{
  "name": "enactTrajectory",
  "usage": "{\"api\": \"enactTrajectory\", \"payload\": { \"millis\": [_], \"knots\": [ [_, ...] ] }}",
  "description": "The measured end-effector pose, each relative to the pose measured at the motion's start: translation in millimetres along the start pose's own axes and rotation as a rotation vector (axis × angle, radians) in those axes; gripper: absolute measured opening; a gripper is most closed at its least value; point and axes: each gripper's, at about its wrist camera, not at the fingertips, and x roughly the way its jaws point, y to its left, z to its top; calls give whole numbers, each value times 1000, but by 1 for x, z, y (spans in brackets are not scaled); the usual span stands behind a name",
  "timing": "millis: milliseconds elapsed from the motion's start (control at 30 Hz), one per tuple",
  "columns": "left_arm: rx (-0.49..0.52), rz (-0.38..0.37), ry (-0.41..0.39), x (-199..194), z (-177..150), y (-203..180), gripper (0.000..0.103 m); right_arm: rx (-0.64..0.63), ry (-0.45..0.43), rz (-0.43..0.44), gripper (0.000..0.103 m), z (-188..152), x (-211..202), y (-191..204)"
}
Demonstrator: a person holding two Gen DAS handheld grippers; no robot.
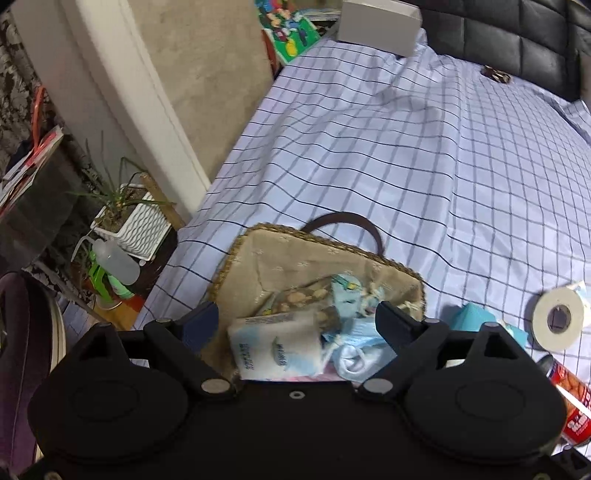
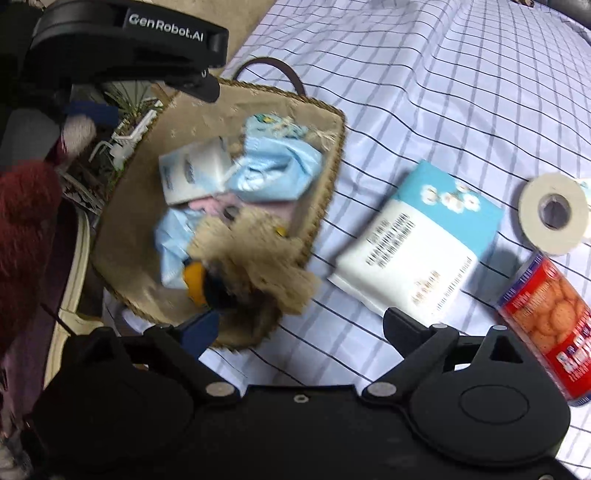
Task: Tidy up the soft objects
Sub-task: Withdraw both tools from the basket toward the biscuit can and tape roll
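Woven straw basket, rectangular, braided rim, beige cloth lining, dark brown strap handle; stands on the bed at its near left corner. Bed cover: white sheet with dark grid lines, smooth and lightly creased.

Contents of basket:
- small white tissue pack with blue print, soft plastic wrap, lying against the left inner side;
- crumpled pale-blue cloth pieces, thin and glossy, toward the far right corner;
- tan fuzzy plush toy with an orange part, shaggy pile, blurred, at the near end and draped over the near rim.

On the sheet, right of the basket:
- large blue-and-white tissue pack with flower print, flat and pillowy, apart from the basket rim;
- roll of white tape, ring-shaped with open core;
- red cylindrical biscuit can, glossy label, lying on its side near the roll.

Left gripper: black, jaws spread wide, nothing between them, poised above the near end of the basket.
Right gripper: black, jaws spread wide, empty, above the basket's near right corner; whether its left finger touches the plush cannot be told.

View differences: only the left wrist view shows the white ribbed planter with a grassy plant, the translucent squeeze bottle and the white box at the far edge of the bed. Only the right wrist view shows the plush toy and the left gripper's branded body from outside.
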Motion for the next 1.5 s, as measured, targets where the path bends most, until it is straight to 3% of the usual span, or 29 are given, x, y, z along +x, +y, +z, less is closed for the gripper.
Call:
{"api": "enactTrajectory", "payload": {
  "millis": [367,867,1167,1333,1500],
  "knots": [
    [110,-64,10,-8,-13,-50,89,-19,102,-102,99,-45,-7,-41],
    [252,-87,11,-12,-38,-119,90,-56,221,-187,99,-106,6,-81],
    [337,-57,169,17,-76,-153,90,-39,221,-194,99,-127,-5,-108],
    [350,-98,230,24,-89,-158,90,-36,204,-205,99,-123,-9,-119],
    [355,-124,207,17,-90,-157,90,-29,187,-185,99,-117,-14,-126]
  ]
}}
